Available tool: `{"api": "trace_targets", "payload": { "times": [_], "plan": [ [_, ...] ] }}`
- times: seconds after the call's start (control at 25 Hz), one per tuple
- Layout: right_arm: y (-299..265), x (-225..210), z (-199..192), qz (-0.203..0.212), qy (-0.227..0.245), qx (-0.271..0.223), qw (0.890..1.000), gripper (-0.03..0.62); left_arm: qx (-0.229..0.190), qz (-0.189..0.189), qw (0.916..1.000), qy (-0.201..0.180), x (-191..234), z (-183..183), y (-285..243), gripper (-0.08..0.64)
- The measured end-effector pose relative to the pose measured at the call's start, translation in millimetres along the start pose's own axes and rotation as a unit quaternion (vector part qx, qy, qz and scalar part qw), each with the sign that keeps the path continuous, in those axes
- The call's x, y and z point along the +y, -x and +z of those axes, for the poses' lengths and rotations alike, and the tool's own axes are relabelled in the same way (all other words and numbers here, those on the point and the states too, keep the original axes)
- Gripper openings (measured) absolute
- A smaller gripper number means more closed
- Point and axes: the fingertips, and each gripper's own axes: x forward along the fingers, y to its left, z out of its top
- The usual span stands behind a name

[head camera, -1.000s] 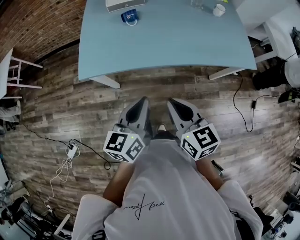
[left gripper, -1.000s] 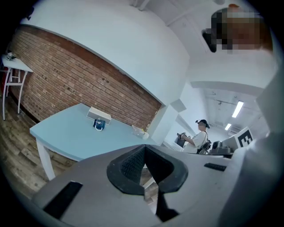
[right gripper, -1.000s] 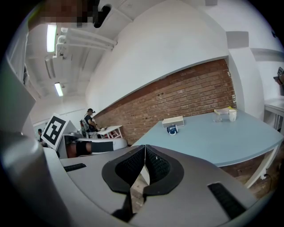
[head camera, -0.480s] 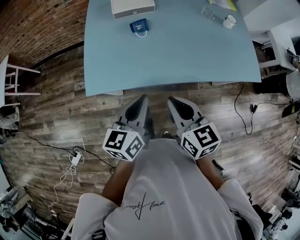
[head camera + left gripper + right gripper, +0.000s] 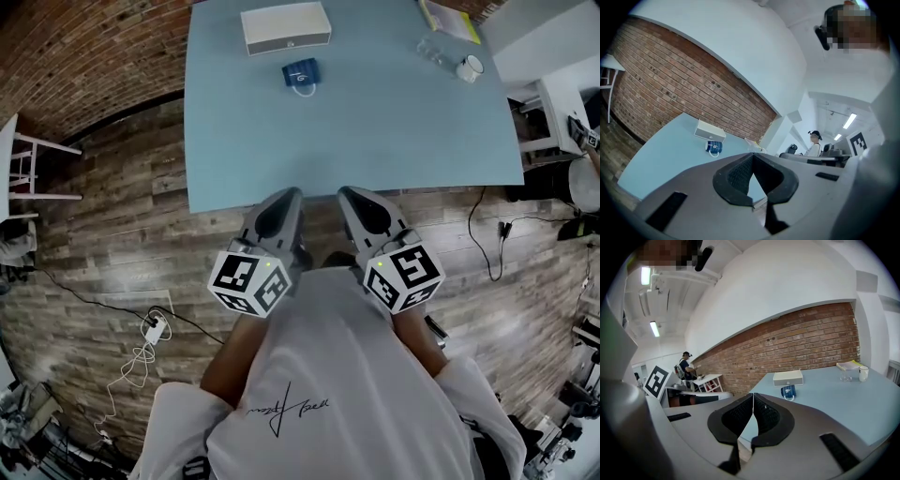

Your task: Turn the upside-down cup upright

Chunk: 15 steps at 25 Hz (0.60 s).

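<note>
A blue mug [image 5: 302, 75] with a white handle turned toward the near edge stands on the light blue table [image 5: 375, 141], far from both grippers. It also shows small in the left gripper view as the mug [image 5: 714, 147] and in the right gripper view as the mug [image 5: 788, 391]. From here I cannot tell which way its mouth points. My left gripper [image 5: 281, 200] and right gripper [image 5: 361, 198] are held side by side close to the person's body, just short of the table's near edge. Both are shut with nothing between them, as seen on the left gripper [image 5: 752, 155] and the right gripper [image 5: 753, 394].
A white flat box [image 5: 285, 28] lies just behind the mug. At the table's far right are a white cup [image 5: 469, 67], a clear glass [image 5: 436, 49] and a yellow book [image 5: 448, 19]. Wood floor with cables [image 5: 150, 328], a white stool [image 5: 28, 159] at left, brick wall behind.
The table and mug have slid lower in the head view, nearer to me. Both grippers stay shut and in the same place before the body.
</note>
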Motion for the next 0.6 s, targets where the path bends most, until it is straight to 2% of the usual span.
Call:
{"api": "trace_targets", "payload": {
  "times": [0.2, 0.6],
  "plan": [
    [-13.5, 8.2, 8.8, 0.009, 0.021, -0.004, 1.000, 0.021, -0.005, -0.003, 0.9999, 0.008, 11.6, 10.3, -1.8, 0.008],
    [-28.2, -3.7, 15.8, 0.005, 0.018, 0.002, 1.000, 0.021, -0.010, 0.015, 0.9998, 0.010, 22.3, 19.9, -18.0, 0.008]
  ]
}}
